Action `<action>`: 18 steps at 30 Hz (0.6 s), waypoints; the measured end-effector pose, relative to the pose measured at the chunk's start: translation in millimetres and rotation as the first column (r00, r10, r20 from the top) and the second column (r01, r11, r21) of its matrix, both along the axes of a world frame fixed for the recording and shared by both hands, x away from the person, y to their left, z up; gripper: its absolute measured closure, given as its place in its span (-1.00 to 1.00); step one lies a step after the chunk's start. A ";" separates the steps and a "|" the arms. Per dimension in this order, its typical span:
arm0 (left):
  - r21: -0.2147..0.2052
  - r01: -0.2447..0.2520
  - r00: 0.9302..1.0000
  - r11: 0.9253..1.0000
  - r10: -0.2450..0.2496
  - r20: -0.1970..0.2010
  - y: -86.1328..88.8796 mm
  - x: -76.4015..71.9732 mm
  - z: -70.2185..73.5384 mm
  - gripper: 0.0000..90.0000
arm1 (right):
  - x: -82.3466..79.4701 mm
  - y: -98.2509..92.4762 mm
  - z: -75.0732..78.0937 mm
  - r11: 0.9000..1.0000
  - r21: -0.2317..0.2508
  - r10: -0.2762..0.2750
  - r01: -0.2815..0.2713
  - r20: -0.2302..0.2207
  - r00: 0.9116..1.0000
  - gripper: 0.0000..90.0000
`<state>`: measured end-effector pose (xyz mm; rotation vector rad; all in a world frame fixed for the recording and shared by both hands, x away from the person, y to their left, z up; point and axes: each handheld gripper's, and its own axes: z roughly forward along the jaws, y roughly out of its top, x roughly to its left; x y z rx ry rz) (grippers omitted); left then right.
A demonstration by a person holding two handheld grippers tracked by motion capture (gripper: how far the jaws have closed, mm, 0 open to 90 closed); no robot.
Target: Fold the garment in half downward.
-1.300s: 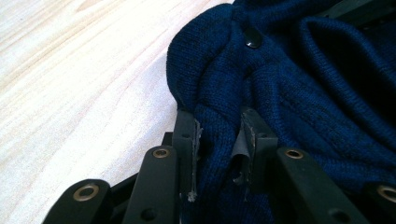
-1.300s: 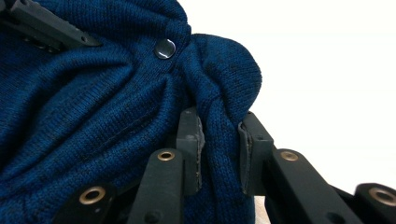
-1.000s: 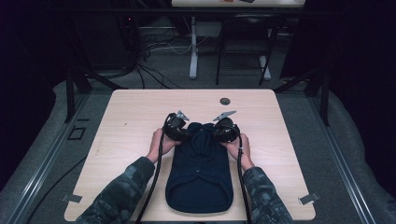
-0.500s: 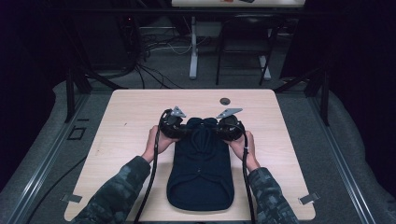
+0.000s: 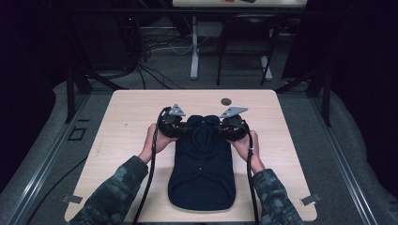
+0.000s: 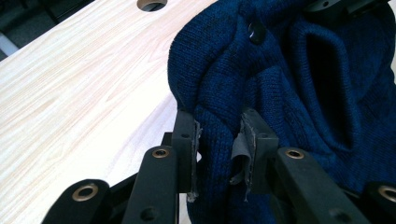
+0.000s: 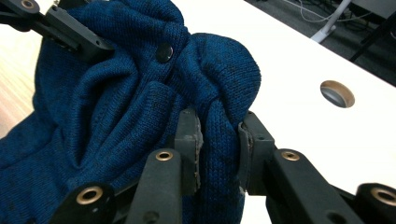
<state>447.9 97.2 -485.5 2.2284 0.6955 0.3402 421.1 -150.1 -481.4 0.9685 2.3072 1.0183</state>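
high view: a dark blue sweater (image 5: 202, 176) lies on the table (image 5: 126, 117), its far end bunched between the left gripper (image 5: 180, 129) at 9 o'clock and the right gripper (image 5: 224, 129) at 3 o'clock. a hole (image 5: 226, 101) sits at 1 o'clock.

left gripper view: the jaws pinch a fold of sweater (image 6: 280, 93).

right gripper view: the jaws clamp another fold (image 7: 116, 107); a button (image 7: 164, 52) sits at 11 o'clock.

Sweater (image 6: 299, 93) cropped by frame edges
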 end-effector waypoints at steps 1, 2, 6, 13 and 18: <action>-0.002 0.001 1.000 1.000 -0.001 0.003 0.5 -0.4 1.5 0.57 | -1.3 -0.4 1.5 1.000 0.004 0.001 -0.001 0.005 1.000 0.61; -0.004 0.004 1.000 1.000 -0.004 0.000 0.8 -0.7 2.5 0.57 | -3.4 -0.4 4.6 1.000 0.003 0.001 -0.001 0.012 1.000 0.61; -0.014 0.005 1.000 1.000 -0.005 0.013 2.7 -2.9 7.0 0.58 | -6.1 -0.8 9.2 1.000 -0.001 0.012 -0.012 0.022 1.000 0.60; -0.032 0.013 0.999 0.999 -0.012 0.040 6.0 -7.2 16.9 0.58 | -12.6 -1.2 20.0 1.000 0.008 0.021 -0.021 0.061 0.998 0.60; -0.039 0.018 0.999 0.999 -0.016 0.050 6.9 -9.1 21.6 0.58 | -15.0 -2.4 24.9 0.999 0.018 0.025 -0.027 0.069 0.997 0.60</action>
